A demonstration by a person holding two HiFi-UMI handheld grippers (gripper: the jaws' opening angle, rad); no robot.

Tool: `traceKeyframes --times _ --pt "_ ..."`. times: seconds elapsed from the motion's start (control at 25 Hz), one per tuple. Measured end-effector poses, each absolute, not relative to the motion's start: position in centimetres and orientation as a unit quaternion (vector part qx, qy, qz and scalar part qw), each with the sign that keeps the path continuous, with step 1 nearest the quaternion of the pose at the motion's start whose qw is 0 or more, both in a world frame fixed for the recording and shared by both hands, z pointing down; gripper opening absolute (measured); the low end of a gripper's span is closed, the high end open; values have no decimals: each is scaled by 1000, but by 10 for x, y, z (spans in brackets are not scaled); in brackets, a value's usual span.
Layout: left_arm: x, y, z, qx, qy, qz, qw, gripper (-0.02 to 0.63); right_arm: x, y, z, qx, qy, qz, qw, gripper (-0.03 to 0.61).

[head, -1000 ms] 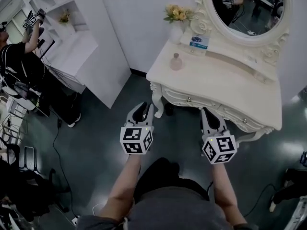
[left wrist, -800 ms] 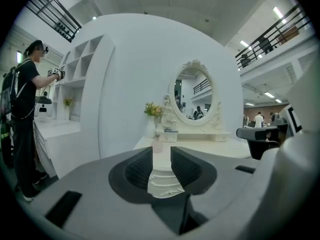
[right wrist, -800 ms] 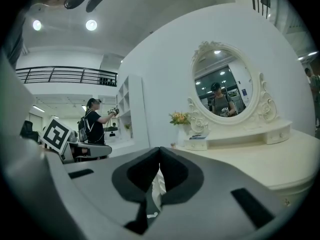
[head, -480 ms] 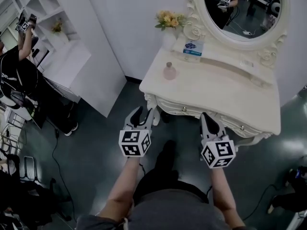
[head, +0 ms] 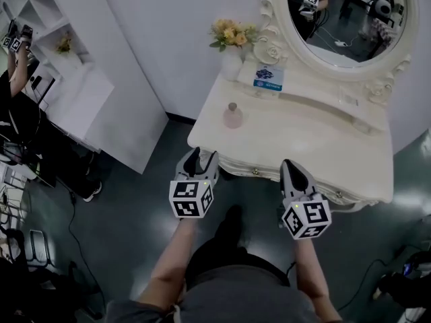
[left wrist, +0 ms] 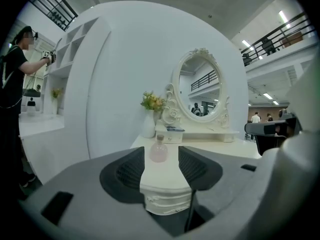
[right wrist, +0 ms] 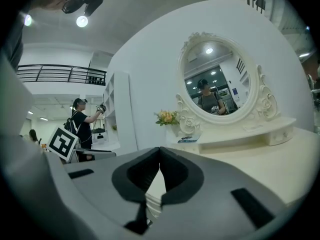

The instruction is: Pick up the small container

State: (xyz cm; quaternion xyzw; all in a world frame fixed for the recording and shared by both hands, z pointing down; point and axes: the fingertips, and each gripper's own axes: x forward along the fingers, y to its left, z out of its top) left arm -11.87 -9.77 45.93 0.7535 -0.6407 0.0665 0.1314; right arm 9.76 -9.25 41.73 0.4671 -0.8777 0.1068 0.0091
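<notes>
A small pink bottle-shaped container stands near the left end of a white dressing table. In the left gripper view the same container shows between and well beyond the jaws. My left gripper hovers in front of the table's left corner, its jaws opening with nothing between them. My right gripper hangs before the table's front edge, jaws pressed together and empty.
An oval mirror with a carved frame backs the table. A white vase of yellow flowers and a small blue-printed box stand at the back left. A white shelf unit and another person are to the left.
The view has drawn closer to the dressing table. My left gripper's jaws have spread apart. The right gripper has stayed shut.
</notes>
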Motion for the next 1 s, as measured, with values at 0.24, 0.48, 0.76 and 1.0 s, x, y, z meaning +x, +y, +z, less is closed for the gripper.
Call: traceKeyframes --times 0.24,0.48,0.76,1.0 --pt "-118 -149 478 769 -616 93 140 215 91 -132 415 485 -866 119 6 5" --pt "-113 -190 494 784 -592 116 146 218 87 -163 414 505 -855 121 10 5" --pt "-107 -229 506 799 -567 133 150 219 82 -189 419 520 -845 126 16 5" --pt "-99 -258 516 809 -549 141 154 221 84 -207 428 536 -833 137 23 5"
